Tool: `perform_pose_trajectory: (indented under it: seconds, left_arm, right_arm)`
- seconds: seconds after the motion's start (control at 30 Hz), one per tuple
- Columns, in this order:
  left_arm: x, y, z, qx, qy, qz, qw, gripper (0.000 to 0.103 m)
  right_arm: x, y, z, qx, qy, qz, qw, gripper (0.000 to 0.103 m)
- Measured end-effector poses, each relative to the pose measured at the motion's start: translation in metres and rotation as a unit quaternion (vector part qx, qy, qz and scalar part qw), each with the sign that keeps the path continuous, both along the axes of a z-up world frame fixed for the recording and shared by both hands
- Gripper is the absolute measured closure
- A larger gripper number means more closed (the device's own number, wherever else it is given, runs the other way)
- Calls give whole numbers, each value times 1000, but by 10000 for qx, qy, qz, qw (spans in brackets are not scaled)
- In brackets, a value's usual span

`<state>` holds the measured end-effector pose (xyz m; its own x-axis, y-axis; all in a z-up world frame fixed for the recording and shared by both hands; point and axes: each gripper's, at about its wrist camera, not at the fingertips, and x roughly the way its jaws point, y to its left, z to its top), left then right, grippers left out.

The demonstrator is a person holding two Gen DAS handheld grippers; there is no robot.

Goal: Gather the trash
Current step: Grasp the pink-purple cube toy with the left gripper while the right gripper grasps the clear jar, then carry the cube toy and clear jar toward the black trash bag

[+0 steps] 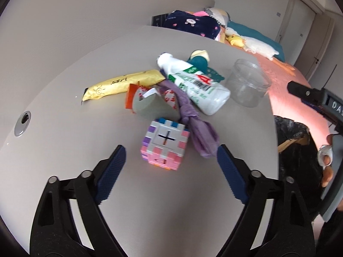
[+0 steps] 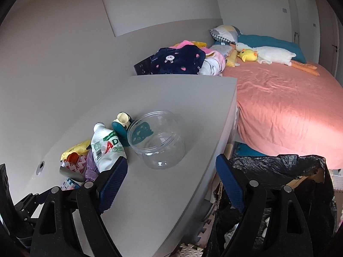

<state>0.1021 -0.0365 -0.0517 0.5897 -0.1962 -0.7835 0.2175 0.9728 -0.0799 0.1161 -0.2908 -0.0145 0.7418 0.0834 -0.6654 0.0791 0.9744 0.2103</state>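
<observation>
The left gripper (image 1: 170, 152) is spread wide and empty, ribbed blue pads flanking a blocky pastel cube (image 1: 165, 144) mid-desk (image 1: 64, 139). Beyond lie a crumpled purple wrapper (image 1: 198, 126), a white plastic bottle (image 1: 196, 85) and an empty clear jar (image 2: 157, 139) near the desk's right edge. The right gripper (image 2: 171, 167) gapes empty above a black-lined bin (image 2: 278, 167), its contents obscured.

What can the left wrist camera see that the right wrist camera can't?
Only the left wrist view shows the whole pastel block cube, between the open left gripper fingers, not touched. Only the right wrist view shows the open right gripper and the whole bin bag. Both show the clear jar, white bottle and bed.
</observation>
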Motion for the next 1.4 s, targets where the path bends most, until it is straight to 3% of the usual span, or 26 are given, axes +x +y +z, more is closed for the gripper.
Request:
perform_pose_trajectory:
  seconds: [0.13, 0.27, 0.33, 0.37, 0.5, 0.73, 0.8, 0.93, 0.97, 1.4]
  left_arm:
    - [12, 10, -12, -92, 238, 81, 9996, 44]
    - [17, 14, -18, -102, 309, 82, 9994, 48]
    - [18, 14, -19, -91, 271, 63, 9996, 53]
    - [18, 13, -19, -49, 240, 23, 9997, 62]
    - [18, 12, -21, 68, 94, -69, 9999, 62]
    - [23, 18, -21, -146, 77, -67, 9998, 62]
    - [23, 16, -21, -123, 72, -71, 9999, 63]
    - [24, 17, -21, -149, 102, -59, 9998, 63]
    - [24, 17, -21, -168, 118, -55, 9998, 63]
    - [18, 11, -15, -20, 94, -105, 9999, 63]
  right_arm:
    - [9, 2, -1, -26, 29, -11, 10000, 19]
    - [22, 4, -4, -23, 84, -51, 9999, 19]
    - [29, 5, -7, -5, 138, -88, 9999, 19]
    - [34, 5, -8, -1, 167, -118, 9998, 19]
    - [47, 5, -12, 69, 192, -266, 9994, 23]
    - [72, 0, -22, 110, 431, -572, 9974, 39]
    - [78, -2, -26, 133, 561, -597, 9966, 48]
    - [82, -4, -38, 148, 783, -526, 9954, 89]
    - [79, -5, -39, 194, 741, -470, 9960, 93]
    - [43, -11, -25, 244, 391, -479, 9978, 93]
